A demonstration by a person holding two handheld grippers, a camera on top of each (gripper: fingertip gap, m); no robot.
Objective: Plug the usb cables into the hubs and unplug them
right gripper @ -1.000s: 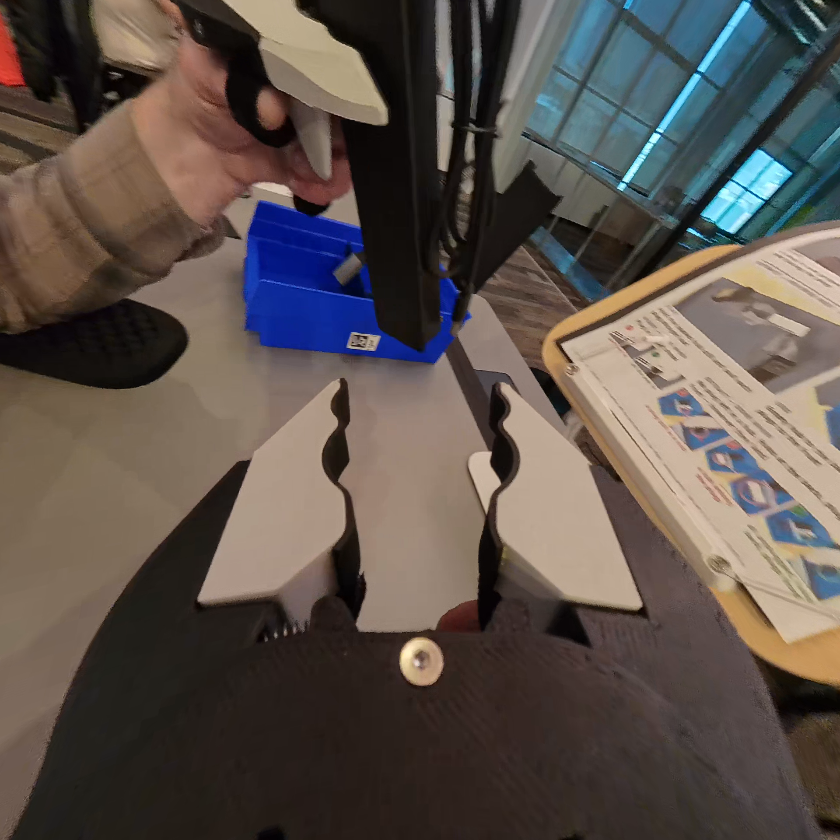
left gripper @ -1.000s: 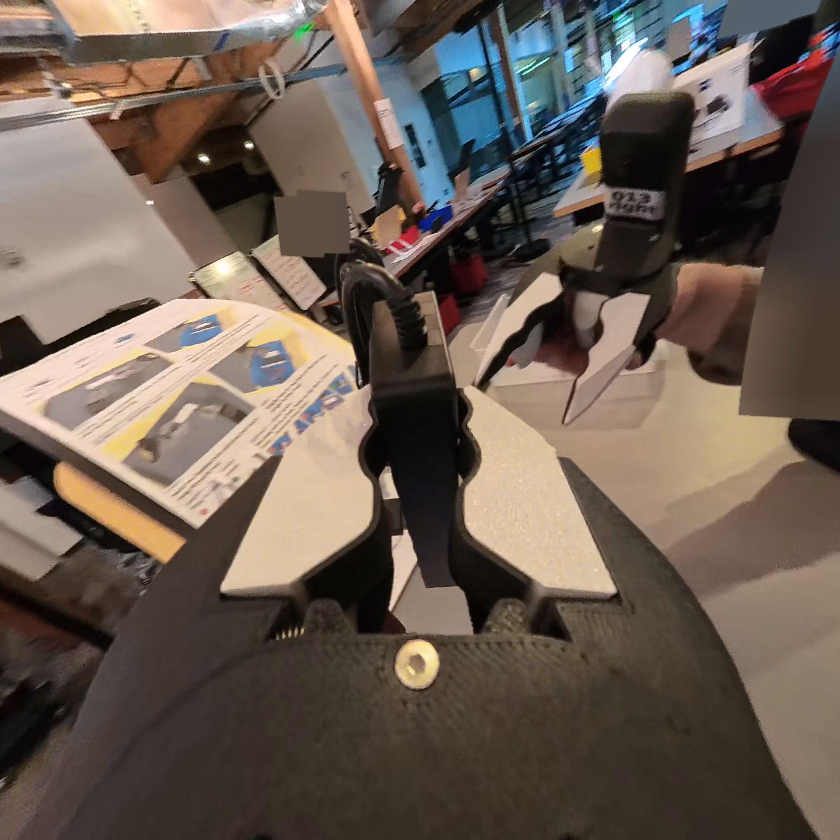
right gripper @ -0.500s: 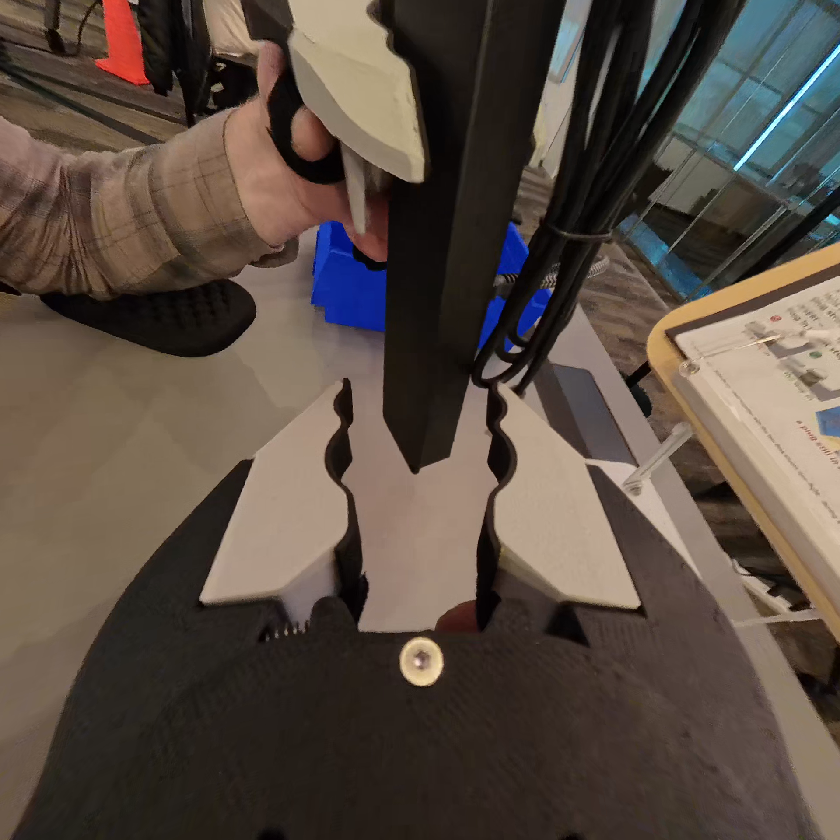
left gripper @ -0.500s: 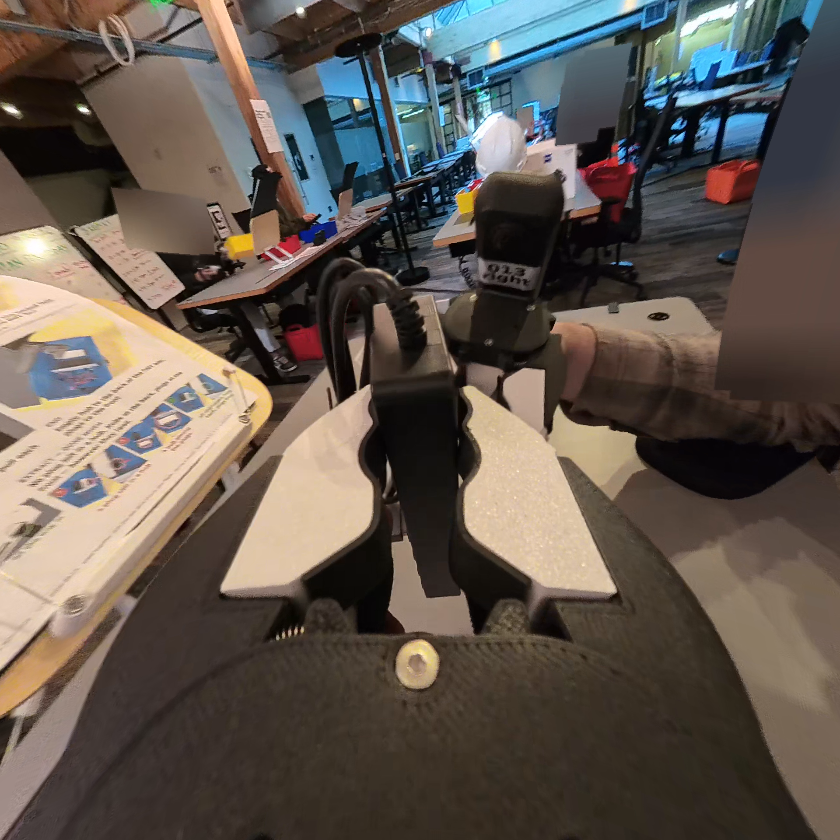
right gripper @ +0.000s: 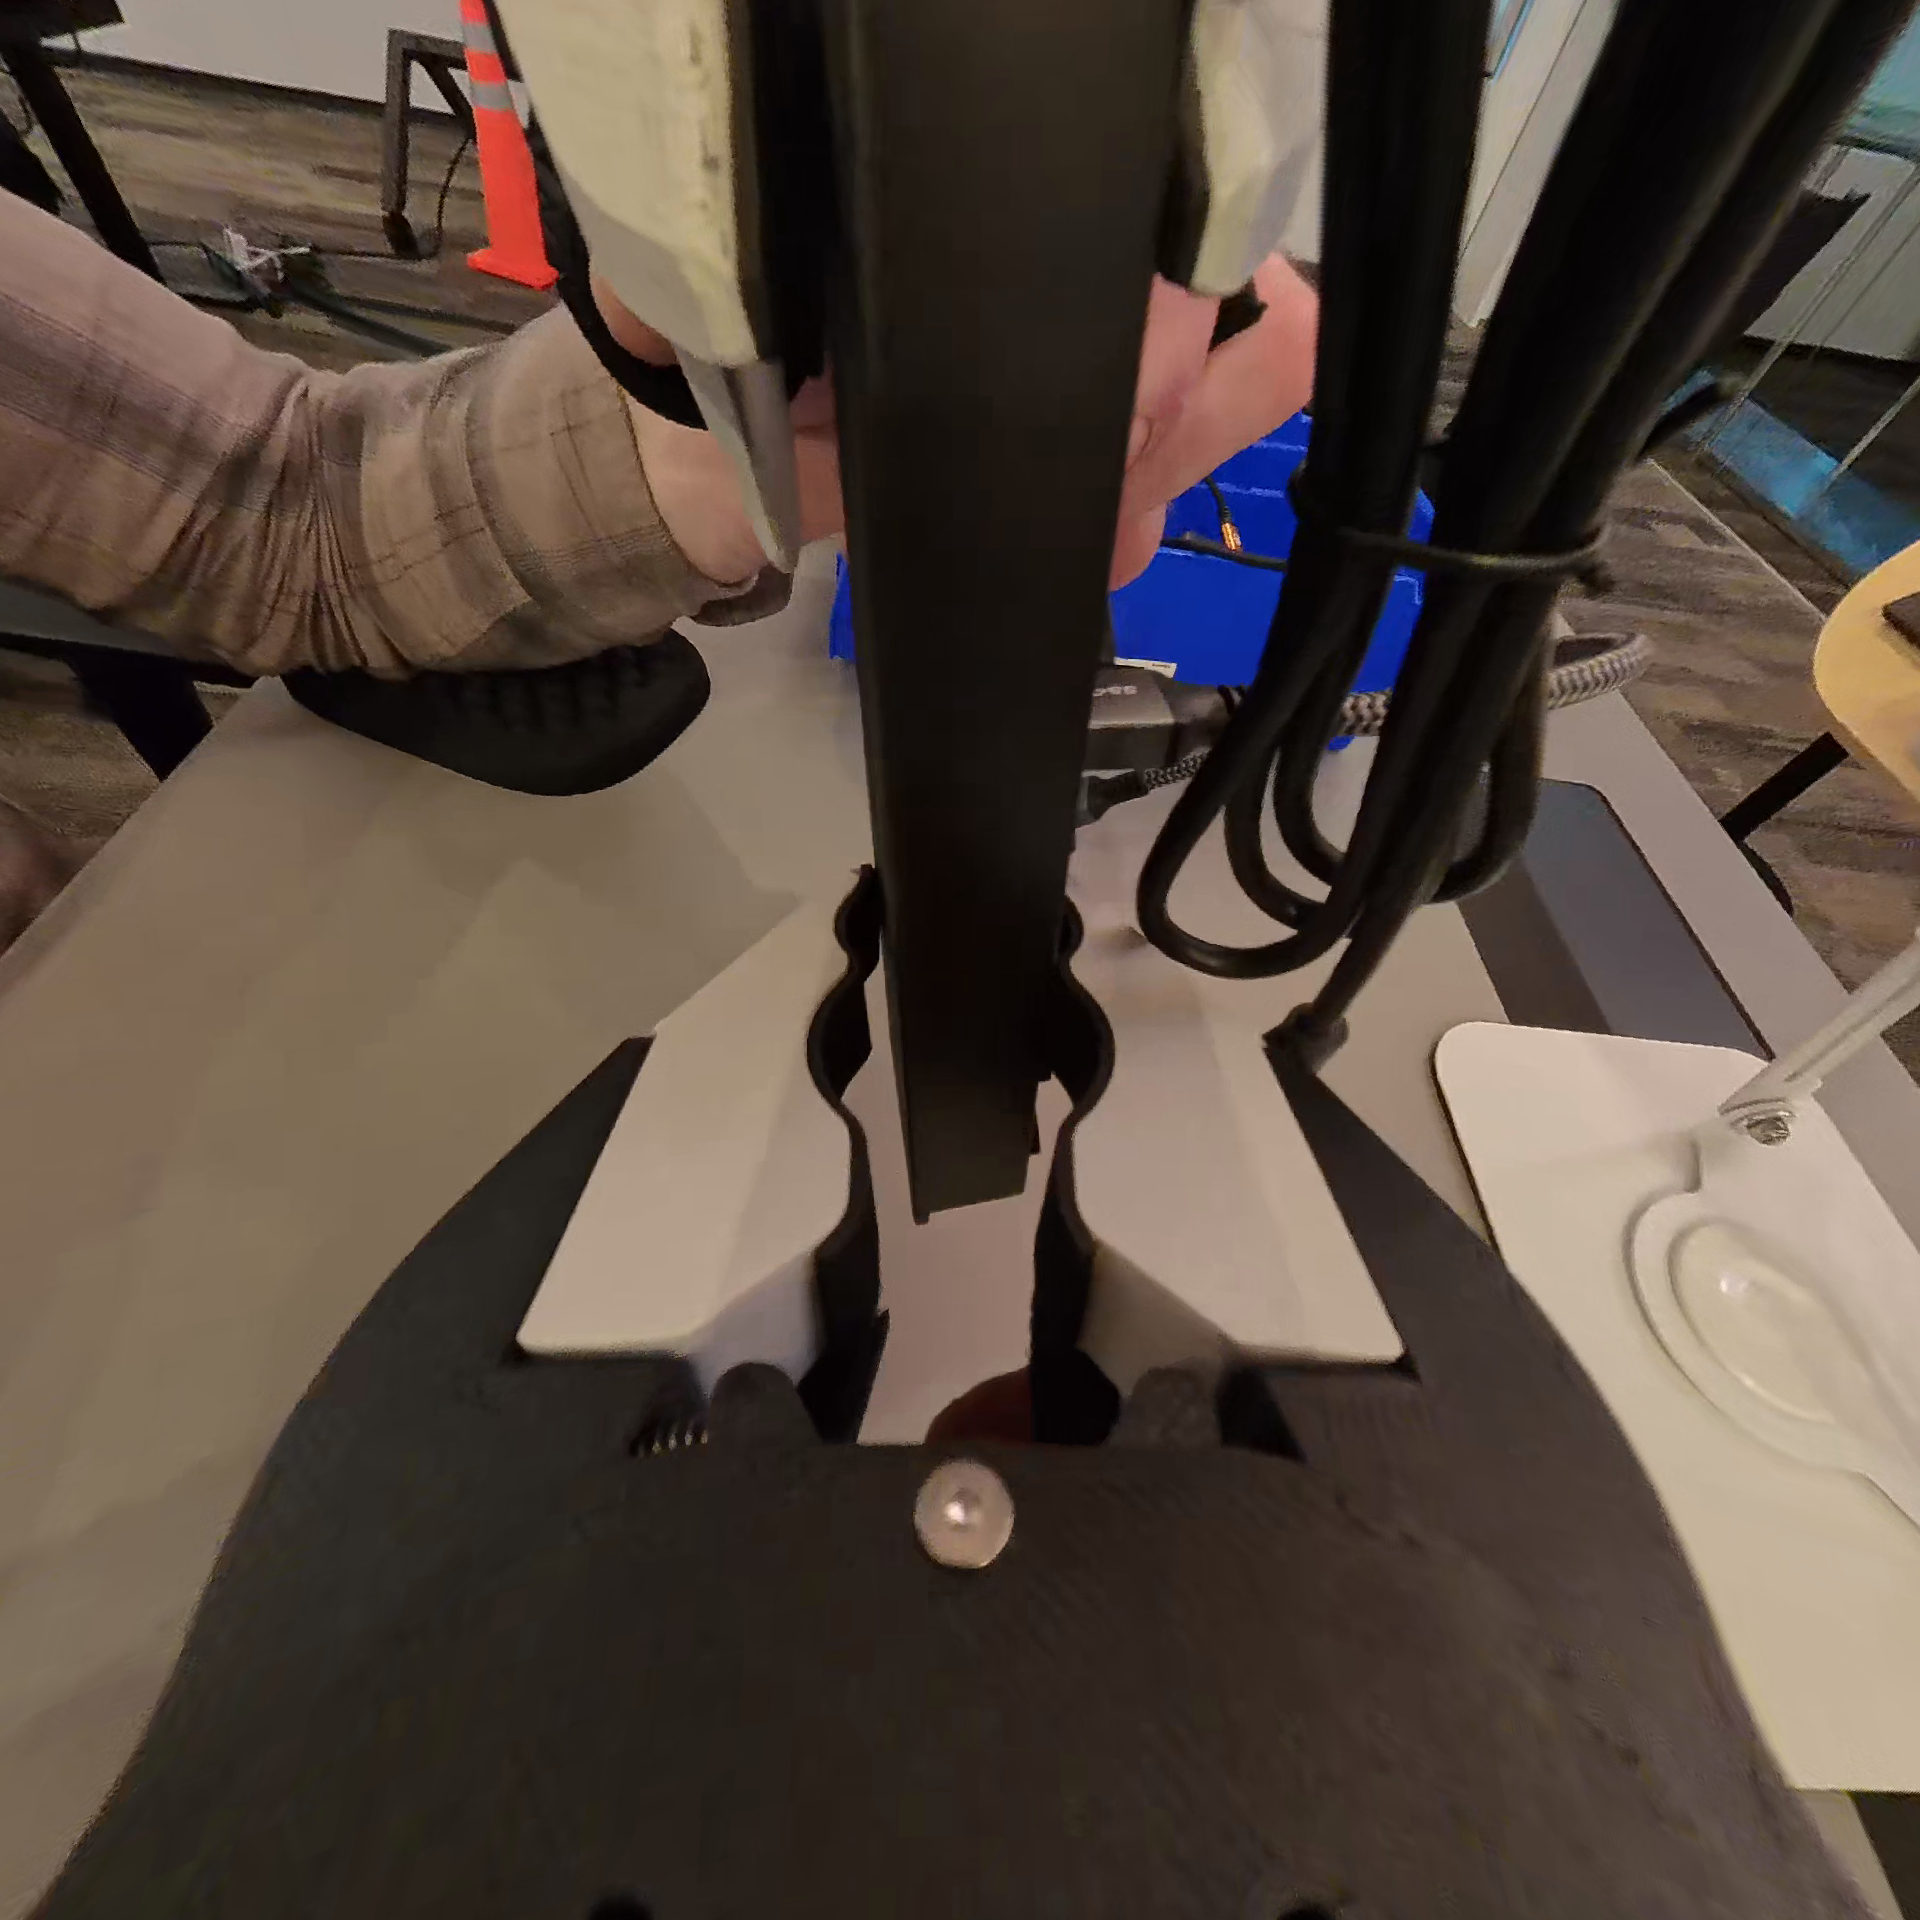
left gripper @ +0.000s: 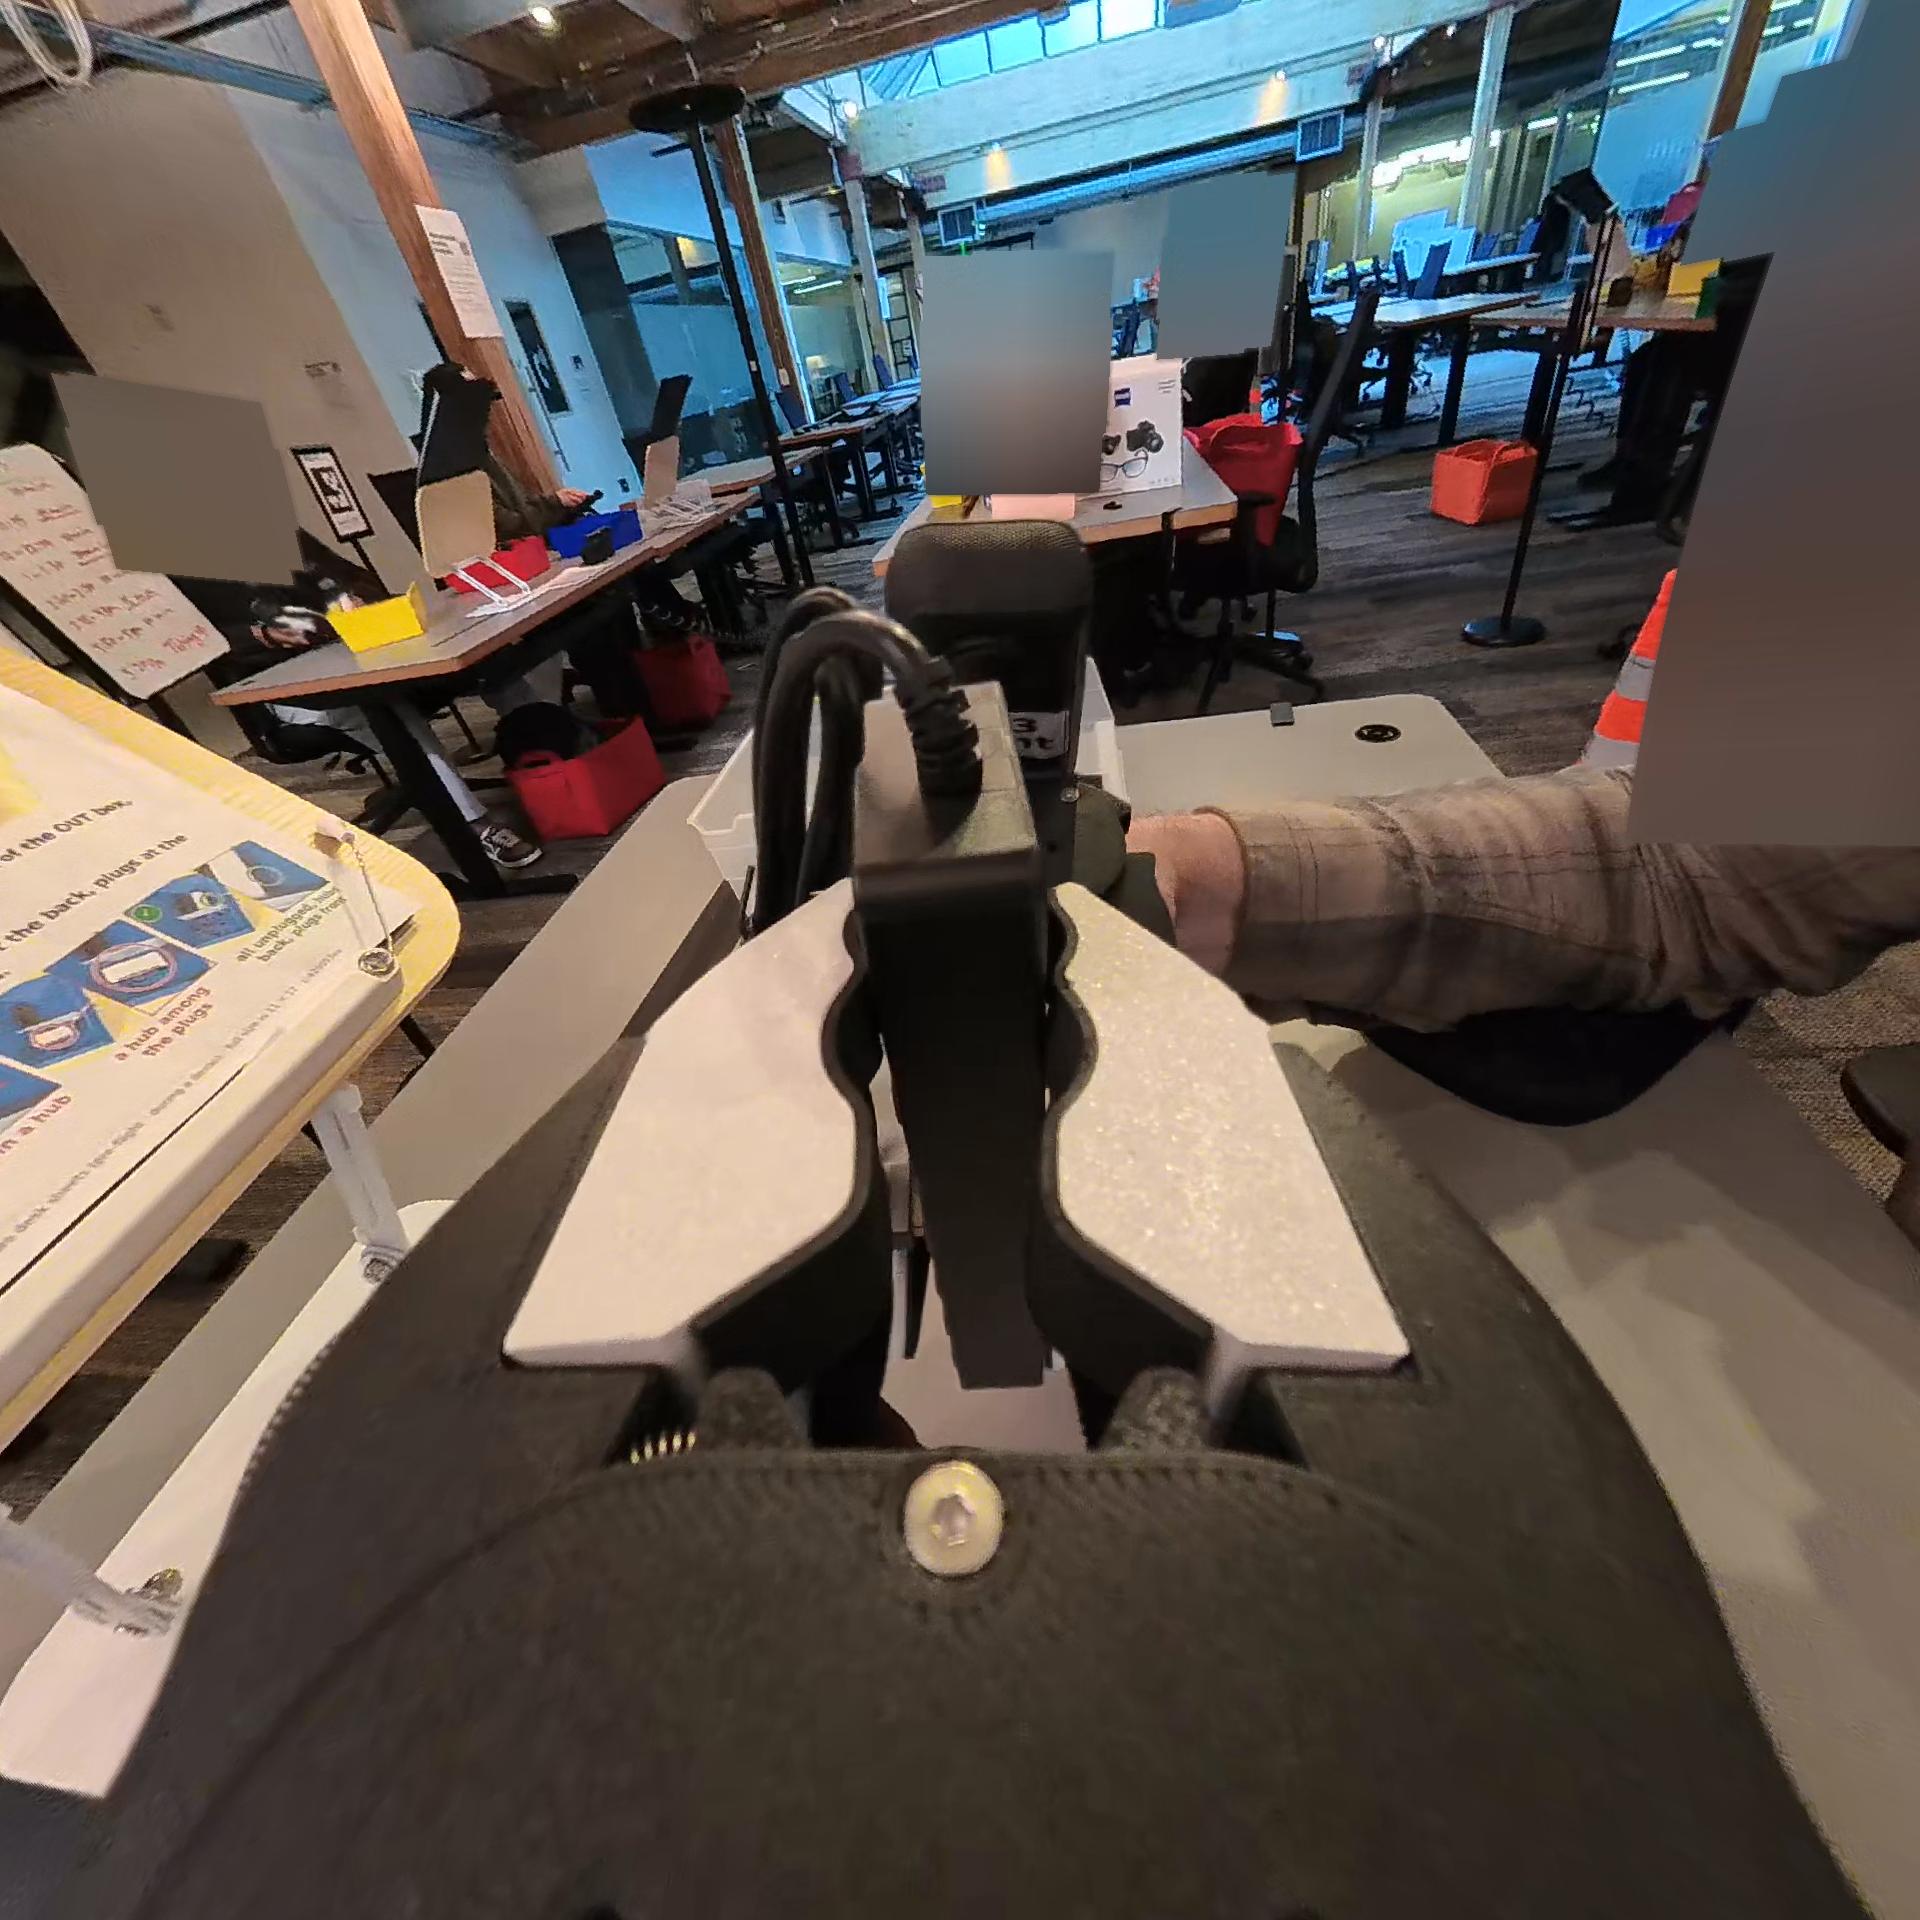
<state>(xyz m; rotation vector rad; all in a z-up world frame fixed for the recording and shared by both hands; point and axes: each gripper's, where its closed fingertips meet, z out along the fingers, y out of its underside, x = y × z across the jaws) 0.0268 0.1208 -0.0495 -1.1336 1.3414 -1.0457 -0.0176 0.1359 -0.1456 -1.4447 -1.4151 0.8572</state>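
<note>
Your left gripper (left gripper: 951, 997) clamps the hub (left gripper: 951, 1049), your right gripper (right gripper: 961, 1049) closes on its free end; square both grips, mind the dangling cable (right gripper: 1382, 675).

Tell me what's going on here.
A person holds a gripper in each hand above a grey table. The left gripper is clamped on a long black hub with bundled black cable hanging from it. The right gripper has the hub's other end between its fingers, apparently closed on it.
</note>
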